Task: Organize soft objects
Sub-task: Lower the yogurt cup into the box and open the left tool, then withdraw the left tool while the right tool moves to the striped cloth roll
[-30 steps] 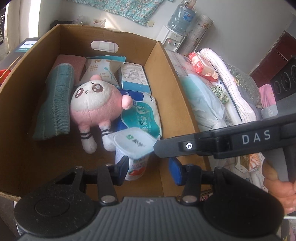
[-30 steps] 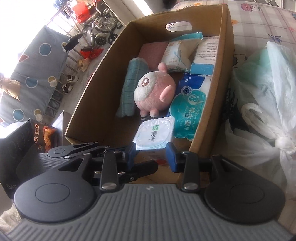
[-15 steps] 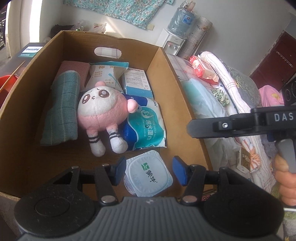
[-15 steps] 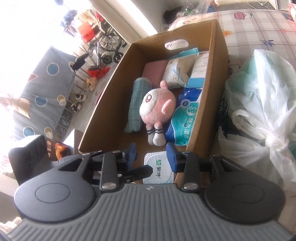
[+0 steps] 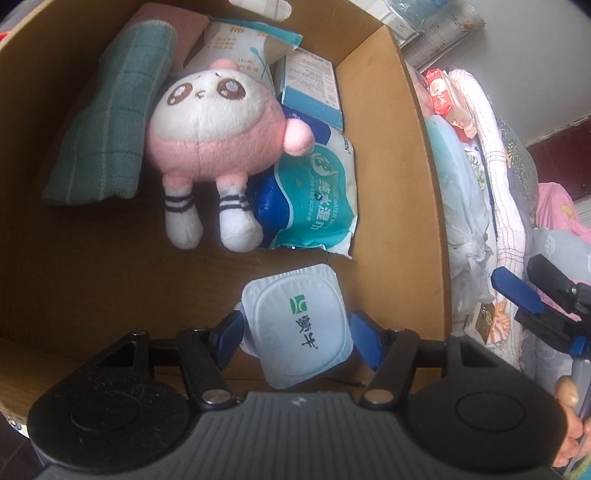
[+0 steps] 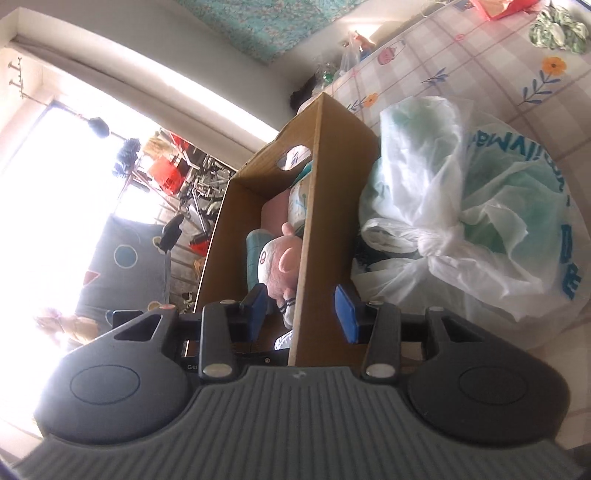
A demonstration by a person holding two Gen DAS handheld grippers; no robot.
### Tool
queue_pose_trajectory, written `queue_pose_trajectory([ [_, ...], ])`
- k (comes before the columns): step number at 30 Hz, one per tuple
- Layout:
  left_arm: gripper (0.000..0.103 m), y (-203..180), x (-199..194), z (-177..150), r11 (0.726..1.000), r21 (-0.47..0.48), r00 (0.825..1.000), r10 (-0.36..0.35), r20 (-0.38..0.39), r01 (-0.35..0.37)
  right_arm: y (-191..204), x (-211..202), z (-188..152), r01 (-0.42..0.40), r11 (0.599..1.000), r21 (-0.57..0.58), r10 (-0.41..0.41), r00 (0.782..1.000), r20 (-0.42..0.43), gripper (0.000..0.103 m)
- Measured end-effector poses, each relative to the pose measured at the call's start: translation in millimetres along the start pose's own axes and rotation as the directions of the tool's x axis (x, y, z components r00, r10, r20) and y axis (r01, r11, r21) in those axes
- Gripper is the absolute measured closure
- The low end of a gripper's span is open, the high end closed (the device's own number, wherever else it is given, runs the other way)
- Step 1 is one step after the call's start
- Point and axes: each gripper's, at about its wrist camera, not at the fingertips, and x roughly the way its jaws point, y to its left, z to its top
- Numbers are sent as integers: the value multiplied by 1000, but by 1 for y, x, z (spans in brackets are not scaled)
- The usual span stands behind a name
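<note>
A white yogurt cup (image 5: pixel 299 317) stands on the floor of the cardboard box (image 5: pixel 424 184), near its front right corner. My left gripper (image 5: pixel 295 334) straddles the cup; its jaws are opening and the blue pads stand just off the cup's sides. Further in lie a pink and white plush toy (image 5: pixel 214 136), a blue wet-wipes pack (image 5: pixel 314 195) and a folded green towel (image 5: pixel 107 125). My right gripper (image 6: pixel 301 314) hovers outside over the box's right wall (image 6: pixel 314 229), its jaws opening with nothing held. One of its pads (image 5: pixel 515 293) shows at the right in the left wrist view.
At the back of the box sit a blue tissue carton (image 5: pixel 310 88), a cotton-swab bag (image 5: pixel 236 44) and a pink cloth (image 5: pixel 166 18). Knotted white plastic bags (image 6: pixel 461 206) press against the box's right side on a patterned sheet (image 6: pixel 535 85). Bedding is piled further right (image 5: pixel 491 155).
The left gripper sank into the box with the cup and its jaws spread wider. The right gripper swung out of the box to the right and rolled, now facing the outside wall and bags.
</note>
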Motion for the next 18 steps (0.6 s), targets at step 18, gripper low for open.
queue_pose_trajectory([
  [18,26,-29,-37,-12,994,44,955,81,287,-97,-75,-91,-19,58,988,144,-98,952,291,58],
])
